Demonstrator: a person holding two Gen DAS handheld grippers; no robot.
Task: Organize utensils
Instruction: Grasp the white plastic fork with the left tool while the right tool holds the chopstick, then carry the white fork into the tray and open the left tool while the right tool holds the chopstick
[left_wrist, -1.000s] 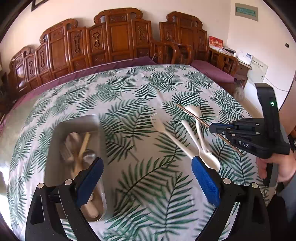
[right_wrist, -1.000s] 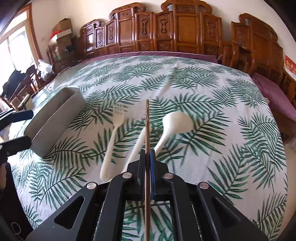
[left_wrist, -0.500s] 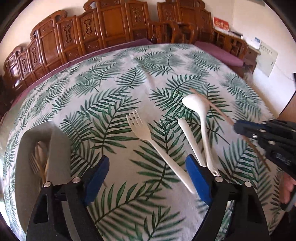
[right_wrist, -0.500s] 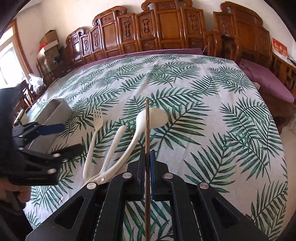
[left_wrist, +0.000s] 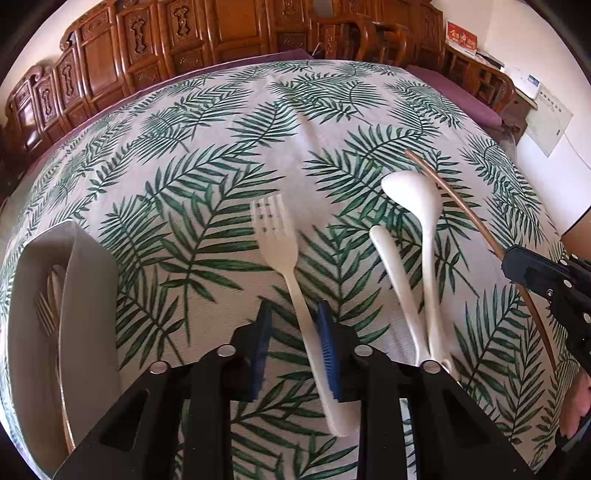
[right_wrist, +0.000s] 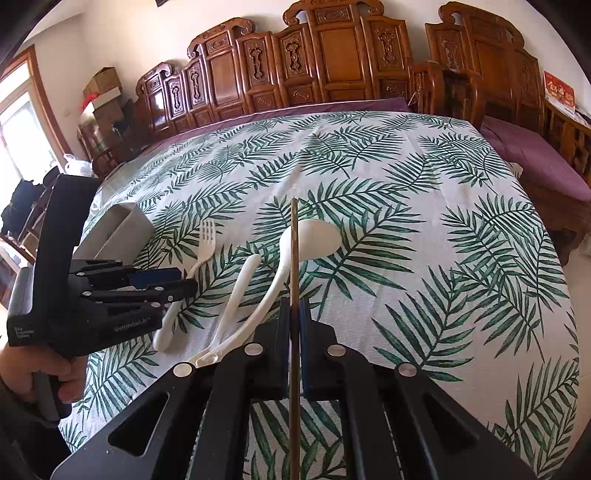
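A white plastic fork (left_wrist: 284, 266) lies on the leaf-print tablecloth; its handle runs between the blue pads of my left gripper (left_wrist: 293, 325), whose jaws are partly closed around it with a gap on the left side. The fork also shows in the right wrist view (right_wrist: 205, 242). A white ladle (left_wrist: 417, 206) and a white spoon handle (left_wrist: 391, 258) lie to its right. My right gripper (right_wrist: 294, 314) is shut on a brown chopstick (right_wrist: 294, 251), held above the cloth over the ladle (right_wrist: 314, 240). The grey utensil box (left_wrist: 62, 302) stands at the left.
The grey box holds a metal fork (left_wrist: 44, 310) and other utensils. Carved wooden chairs (right_wrist: 332, 66) line the table's far side. The right gripper's body (left_wrist: 546, 280) is at the right edge of the left wrist view.
My left gripper has moved right from the box to the white fork and narrowed its jaws around the handle. My right gripper has kept hold of the chopstick.
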